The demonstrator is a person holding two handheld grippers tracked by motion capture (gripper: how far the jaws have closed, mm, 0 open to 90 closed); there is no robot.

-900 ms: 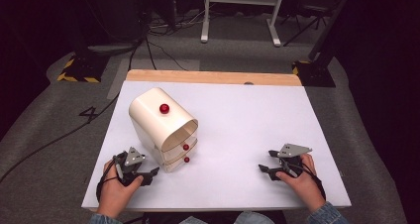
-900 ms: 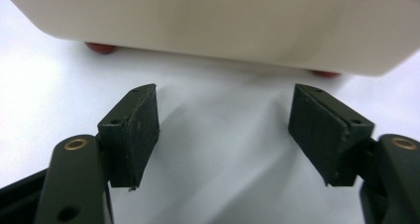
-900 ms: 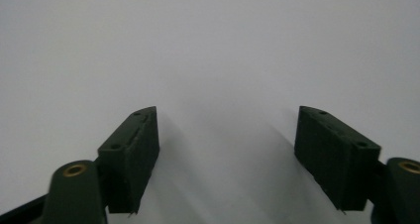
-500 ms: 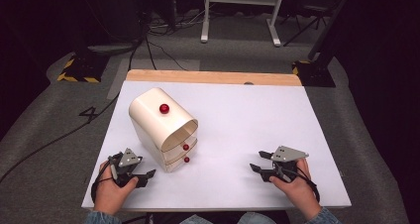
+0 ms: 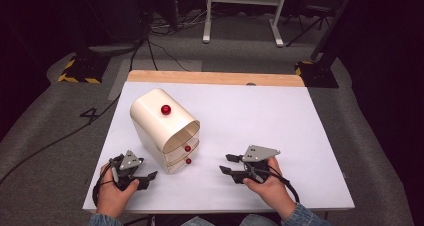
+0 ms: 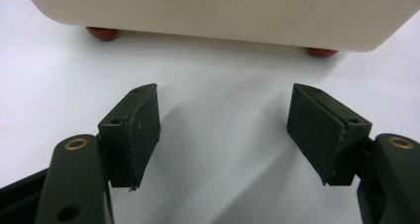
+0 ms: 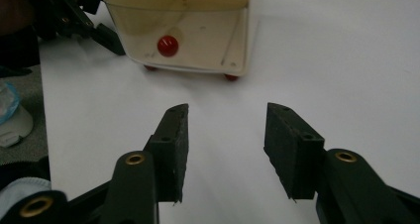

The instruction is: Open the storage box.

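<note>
Both hand-held grippers sit low at the near edge of the desk [image 5: 300, 136], each in one of the person's hands. Left hand-held gripper [image 5: 150, 177] lies at the near left, its jaws spread wide with only bare white surface between them; in the left gripper view its pads [image 6: 141, 130] face the cream side of the small drawer cabinet [image 5: 165, 131], which stands just beyond them without touching. Right hand-held gripper [image 5: 226, 163] rests at the near middle-right, pointing left toward the cabinet's front, with its jaws apart and nothing between them; in the right gripper view its pads [image 7: 176, 144] frame an empty stretch of desk.

Just past the left hand-held gripper, the drawer cabinet stands on the left half of the desk, its rounded top tilted toward the camera and its drawer fronts turned toward the near right. Two red knobs [image 5: 187, 148] mark the drawer fronts, one above the other, and another red knob [image 5: 165, 109] sits on the curved top. Small red feet [image 6: 101, 33] show under its base.

Farther back, a wooden strip [image 5: 215, 78] edges the desk, and beyond it grey floor carries cables [image 5: 150, 41] and a white stand [image 5: 242, 11].
</note>
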